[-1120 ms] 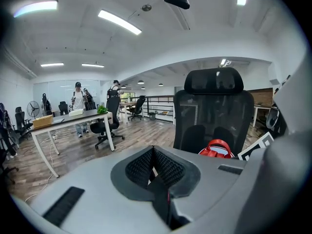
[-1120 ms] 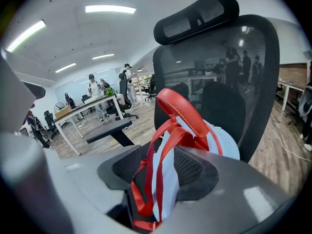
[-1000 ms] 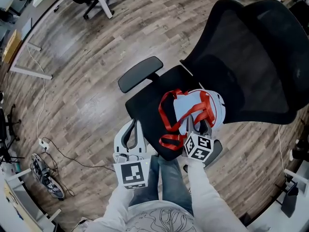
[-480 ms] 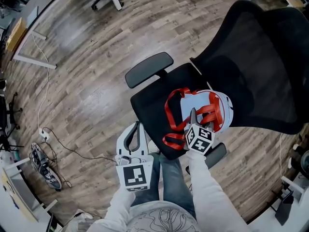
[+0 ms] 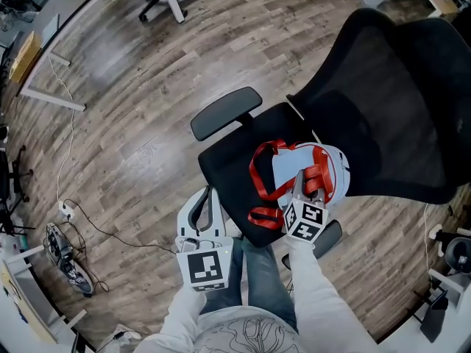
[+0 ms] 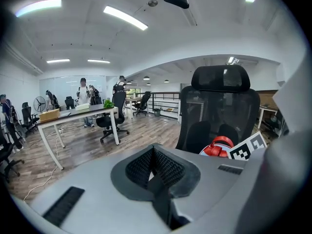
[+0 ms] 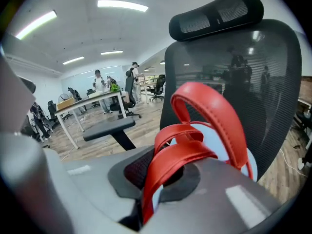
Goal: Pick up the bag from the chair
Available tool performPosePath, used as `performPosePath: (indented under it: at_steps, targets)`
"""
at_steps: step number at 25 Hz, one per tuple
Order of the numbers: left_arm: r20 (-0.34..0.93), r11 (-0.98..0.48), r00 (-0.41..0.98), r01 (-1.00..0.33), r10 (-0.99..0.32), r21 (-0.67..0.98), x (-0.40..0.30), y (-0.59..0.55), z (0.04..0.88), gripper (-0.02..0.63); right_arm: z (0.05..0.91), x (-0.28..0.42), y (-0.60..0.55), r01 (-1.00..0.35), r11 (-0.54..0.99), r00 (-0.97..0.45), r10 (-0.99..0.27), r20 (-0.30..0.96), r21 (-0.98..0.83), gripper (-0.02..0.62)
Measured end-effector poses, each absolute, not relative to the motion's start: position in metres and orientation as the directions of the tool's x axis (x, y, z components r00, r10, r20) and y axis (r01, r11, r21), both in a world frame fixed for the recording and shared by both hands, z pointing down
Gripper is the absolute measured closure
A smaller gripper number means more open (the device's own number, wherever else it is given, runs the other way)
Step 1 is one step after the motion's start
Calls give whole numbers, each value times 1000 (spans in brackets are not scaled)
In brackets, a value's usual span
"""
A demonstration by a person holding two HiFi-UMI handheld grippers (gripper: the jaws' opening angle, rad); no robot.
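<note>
My right gripper (image 5: 312,191) has just clamped the red strap (image 7: 180,169). Chair seat (image 5: 228,160) beneath, wood floor (image 5: 132,109) around. Left gripper (image 5: 204,198) pinched together, empty. The bag (image 5: 294,169) is half-hidden behind the right gripper.

There is one bag (image 5: 294,169), and it is light blue. Its red straps (image 5: 257,169) look like three, but they cross over each other, so that count may be off. One big black chair (image 5: 397,101) is close by, with two armrests (image 5: 226,112). One more desk chair (image 6: 111,123) stands by the one white table (image 6: 73,113). Two people (image 6: 83,89) stand far back. There are two grippers, the left gripper (image 5: 209,191) and the right gripper (image 5: 310,184). One of them, the right, has just closed its jaws on one strap. The other has nothing in it. Each has one marker cube (image 5: 202,268), so two cubes. There are two white sleeves (image 5: 318,293).
</note>
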State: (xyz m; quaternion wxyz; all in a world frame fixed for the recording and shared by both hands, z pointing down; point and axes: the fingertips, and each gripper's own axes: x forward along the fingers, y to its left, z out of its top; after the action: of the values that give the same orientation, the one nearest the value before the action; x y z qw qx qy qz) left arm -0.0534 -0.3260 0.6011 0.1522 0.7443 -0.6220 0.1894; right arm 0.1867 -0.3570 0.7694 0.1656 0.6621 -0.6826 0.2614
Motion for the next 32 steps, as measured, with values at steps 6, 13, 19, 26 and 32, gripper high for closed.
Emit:
performPosePath:
  at_steps: [6, 13, 19, 26, 32]
  targets:
    - [445, -178, 153, -984, -883, -16, -56, -330, 583, 601, 741, 194, -355, -977, -46, -73, -847, 527, -209, 577]
    - [406, -188, 159, -982, -900, -30, -63, -329, 555, 601, 707, 207, -349, -953, -96, -66, -860, 506, -288, 577]
    - [368, -173, 150, -985, -917, -29, -72, -326, 533, 601, 671, 203, -342, -952, -76, -71, -887, 457, -296, 577]
    - [297, -168, 150, -985, -943, -33, -77, -325, 494, 601, 612, 197, -348, -964, -41, -66, -921, 385, -264, 577]
    - [241, -160, 151, -987, -959, -21, -84, -318, 462, 601, 556, 187, -344, -980, 17, -79, -949, 306, -198, 577]
